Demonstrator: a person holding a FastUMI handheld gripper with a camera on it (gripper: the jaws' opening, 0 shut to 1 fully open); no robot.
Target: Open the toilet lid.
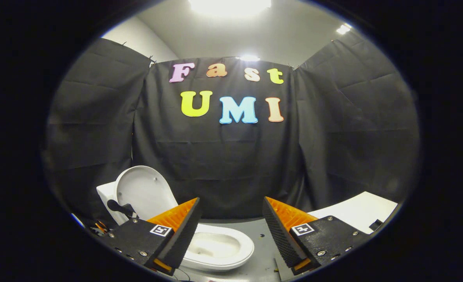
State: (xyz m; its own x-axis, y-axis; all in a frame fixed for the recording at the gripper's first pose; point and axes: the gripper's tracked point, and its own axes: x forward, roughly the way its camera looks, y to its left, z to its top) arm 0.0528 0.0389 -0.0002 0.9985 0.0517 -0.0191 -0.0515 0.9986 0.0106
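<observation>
- Gripper view, task status: the white, oval, glossy plastic toilet lid (pixel 145 192) stands raised, near upright, leaning back against the white cistern (pixel 105 196) behind it. The underside of the lid faces the camera, with two small marks visible on it.
- The white ceramic toilet bowl with its rounded seat ring (pixel 219 248) lies exposed below, the hollow of the bowl open to view. Judged from this, the opening of the lid appears complete; nothing remains to lift. At most a withdrawal of the tool is left.
- Gripper view, claw: the claw (pixel 231 223) is spread wide, both fingers well apart, with nothing between them. It holds nothing and touches nothing that can be seen.
- Position of the lid relative to the claw: the lid stands beyond and to the left of the left finger, whose tip overlaps the lid's lower right edge in the view. Lid and finger look apart in depth, though the gap cannot be judged exactly.
- The bowl lies just ahead of and below the left finger, partly hidden by it, reaching into the gap between the fingers.
- Other items: a grey floor (pixel 262 239) runs under the bowl; a flat white panel (pixel 356 211) lies beyond the right finger. A dark fitting (pixel 118 207) sits beside the cistern; its nature cannot be determined.
</observation>
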